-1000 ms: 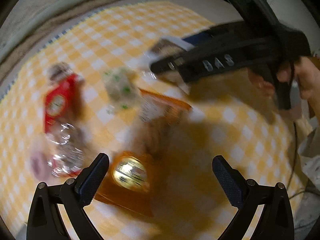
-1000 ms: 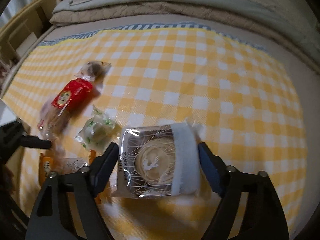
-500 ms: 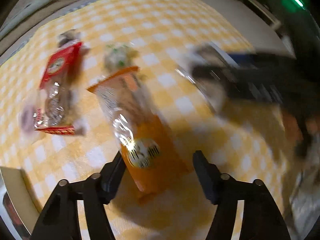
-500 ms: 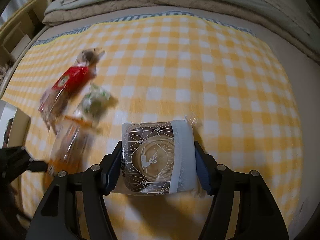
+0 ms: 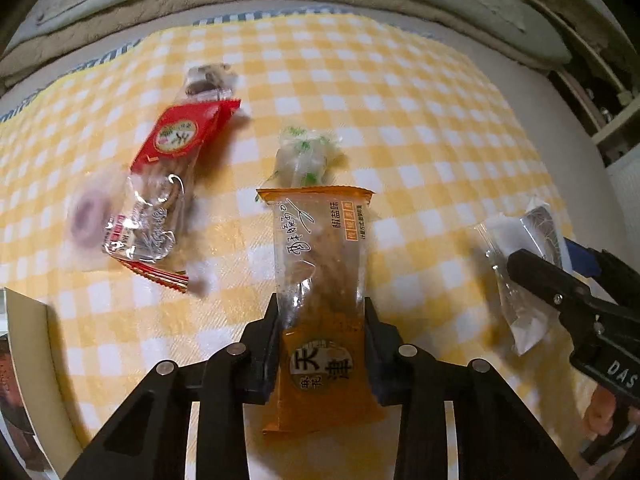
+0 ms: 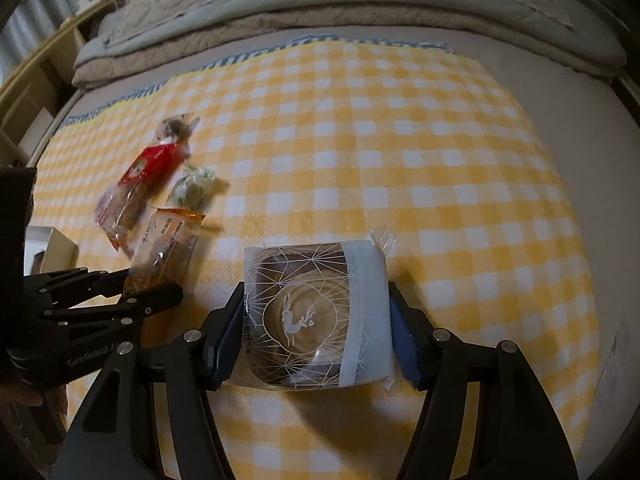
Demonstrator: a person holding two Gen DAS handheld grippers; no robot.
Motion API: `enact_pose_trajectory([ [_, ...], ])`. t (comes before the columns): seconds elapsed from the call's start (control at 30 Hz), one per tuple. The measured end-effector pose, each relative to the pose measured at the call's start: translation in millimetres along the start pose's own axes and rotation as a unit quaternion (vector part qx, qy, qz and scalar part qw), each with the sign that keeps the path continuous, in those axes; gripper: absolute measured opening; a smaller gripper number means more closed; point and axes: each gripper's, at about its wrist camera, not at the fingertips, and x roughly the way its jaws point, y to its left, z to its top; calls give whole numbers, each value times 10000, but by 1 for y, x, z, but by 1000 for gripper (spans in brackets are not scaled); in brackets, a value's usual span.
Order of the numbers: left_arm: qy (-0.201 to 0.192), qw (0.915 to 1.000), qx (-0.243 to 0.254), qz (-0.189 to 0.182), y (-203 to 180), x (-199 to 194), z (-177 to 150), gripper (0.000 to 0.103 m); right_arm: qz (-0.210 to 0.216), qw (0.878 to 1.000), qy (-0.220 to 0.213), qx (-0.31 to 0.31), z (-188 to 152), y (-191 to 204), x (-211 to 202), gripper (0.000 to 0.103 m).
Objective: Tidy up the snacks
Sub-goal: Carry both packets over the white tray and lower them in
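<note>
An orange snack packet (image 5: pixel 320 248) lies lengthwise between the fingers of my left gripper (image 5: pixel 322 312), whose jaws are closing, with both pads against the packet's sides. In the right wrist view the left gripper (image 6: pixel 148 284) holds that orange packet (image 6: pixel 164 248) at the left. My right gripper (image 6: pixel 316 308) is shut on a white pastry packet (image 6: pixel 312 280) with a rabbit print, held above the cloth. From the left wrist view the pastry packet (image 5: pixel 516 240) hangs at the right in the right gripper (image 5: pixel 548 248).
A red snack packet (image 5: pixel 176 148) and a small green-and-white packet (image 5: pixel 306 156) lie on the yellow checked cloth (image 5: pixel 400 120). A blurred round purple snack (image 5: pixel 86 216) lies beside the red one. A box (image 5: pixel 24 360) stands at the left edge. Folded bedding (image 6: pixel 320 8) borders the back.
My left gripper's jaws went from wide apart to closing on the orange packet, and the wrist rolled. My right gripper carried the pastry packet away from the other snacks.
</note>
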Motion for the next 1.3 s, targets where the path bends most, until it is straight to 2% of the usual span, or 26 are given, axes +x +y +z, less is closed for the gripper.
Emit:
enact_pose_trajectory([
  [0.3,-612,9979,52,-227,6,-80,-17,34,-37,9994,-312,125,-4,3,-44,65],
  [0.7,-1352,9902,71,-333,28,-208,-61,34,-54,9959,-896,121,-15,41,-129,65],
  [0.93,-1672,9854,131,-295,56,-288,-104,34,71,9935,-1132,66,-22,82,-165,65],
  [1.3,-1901,9817,64,-76,124,-375,-177,34,512,9892,-1368,-90,-37,163,-195,65],
])
